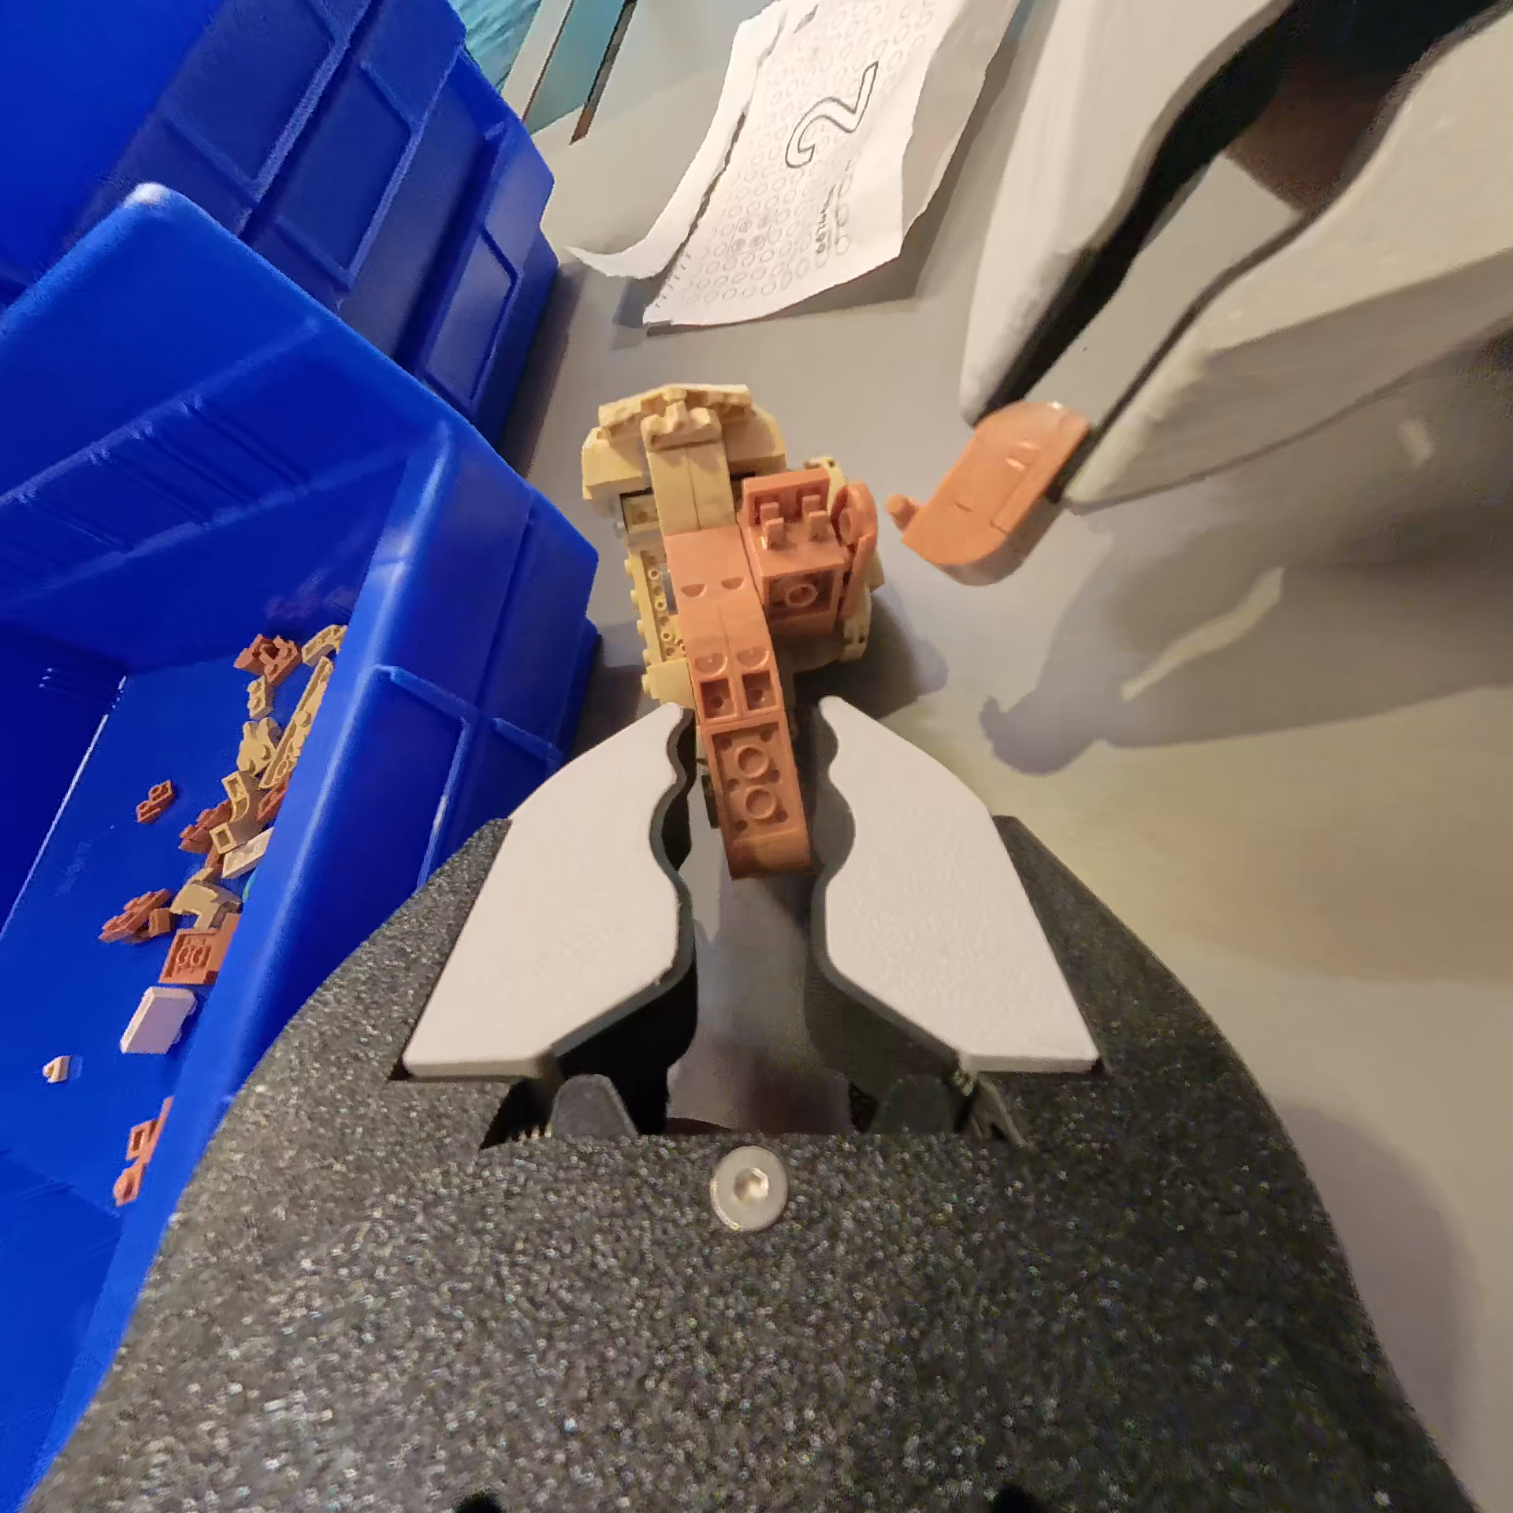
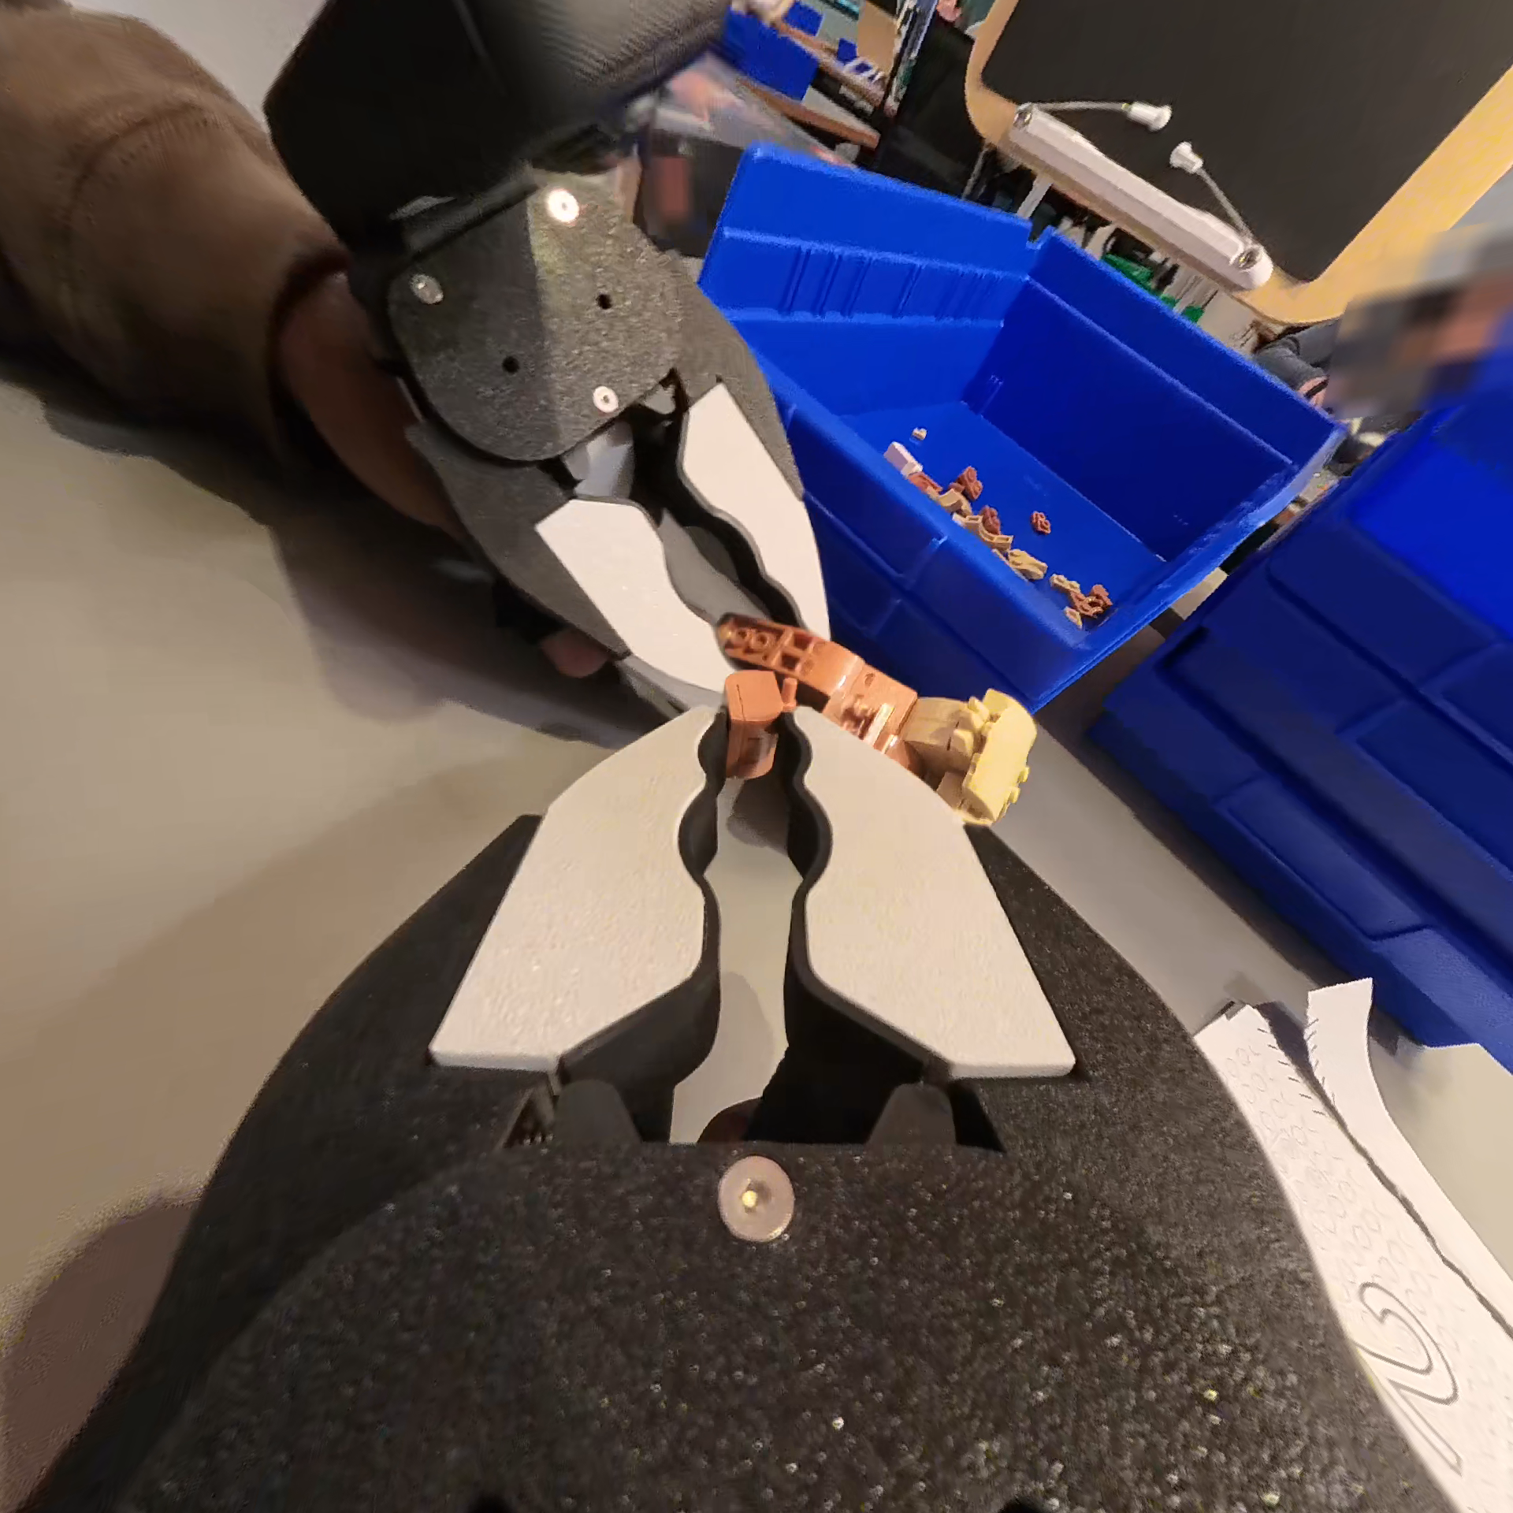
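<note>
Two blue plastic bins sit side by side on a grey table; the nearer bin holds loose small brown and tan bricks plus a white tile. A curled white paper sheet printed with circles lies on the table beyond. Blurred desks and a black panel behind.

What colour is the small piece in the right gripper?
Reddish-brown piece, clearest in the left wrist view.
</note>
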The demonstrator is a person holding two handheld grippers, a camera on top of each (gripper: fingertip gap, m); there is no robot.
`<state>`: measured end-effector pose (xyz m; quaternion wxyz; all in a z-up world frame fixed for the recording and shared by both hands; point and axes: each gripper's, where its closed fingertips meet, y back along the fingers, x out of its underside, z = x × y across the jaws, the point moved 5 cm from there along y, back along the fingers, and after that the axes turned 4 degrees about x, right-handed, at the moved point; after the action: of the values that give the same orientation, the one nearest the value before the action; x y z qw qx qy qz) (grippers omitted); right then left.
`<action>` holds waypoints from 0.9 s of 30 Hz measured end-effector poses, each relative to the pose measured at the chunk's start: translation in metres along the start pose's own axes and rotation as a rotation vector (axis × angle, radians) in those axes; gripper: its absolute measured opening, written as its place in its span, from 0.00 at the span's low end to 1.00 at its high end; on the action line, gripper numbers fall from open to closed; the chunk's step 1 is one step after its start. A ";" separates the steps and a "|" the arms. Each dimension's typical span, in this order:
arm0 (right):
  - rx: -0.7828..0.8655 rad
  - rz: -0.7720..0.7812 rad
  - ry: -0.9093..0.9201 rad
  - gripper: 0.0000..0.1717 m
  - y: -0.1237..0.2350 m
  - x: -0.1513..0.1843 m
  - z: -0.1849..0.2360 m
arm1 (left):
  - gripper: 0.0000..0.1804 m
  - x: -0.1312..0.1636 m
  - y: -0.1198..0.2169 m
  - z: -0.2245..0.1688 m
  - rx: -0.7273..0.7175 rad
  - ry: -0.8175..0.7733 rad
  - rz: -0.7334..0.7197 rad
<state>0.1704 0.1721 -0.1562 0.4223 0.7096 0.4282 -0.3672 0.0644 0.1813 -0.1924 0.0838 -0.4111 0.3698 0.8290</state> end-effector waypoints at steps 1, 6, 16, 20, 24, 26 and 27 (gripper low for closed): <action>0.007 -0.014 -0.010 0.07 0.000 -0.002 -0.001 | 0.16 -0.001 0.004 -0.001 0.007 0.005 -0.017; 0.062 -0.104 0.061 0.07 -0.004 -0.017 0.002 | 0.18 -0.002 0.041 -0.004 0.094 0.084 -0.154; 0.011 -0.321 0.144 0.07 -0.058 -0.063 0.041 | 0.17 0.033 0.111 0.000 0.587 0.817 -0.426; 0.013 -0.347 0.145 0.07 -0.083 -0.077 0.059 | 0.16 0.045 0.134 0.014 0.638 1.017 -0.561; 0.028 -0.365 0.166 0.07 -0.102 -0.088 0.078 | 0.16 0.059 0.147 0.023 0.640 1.135 -0.624; 0.046 -0.379 0.182 0.07 -0.110 -0.093 0.084 | 0.14 0.061 0.151 0.025 0.648 1.154 -0.646; 0.060 -0.385 0.184 0.07 -0.114 -0.095 0.086 | 0.13 0.062 0.152 0.027 0.641 1.160 -0.659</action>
<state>0.0175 0.0970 -0.1366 0.2820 0.6576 0.5814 -0.3874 -0.0598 0.0812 -0.1456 0.2354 -0.8282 0.4361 0.2618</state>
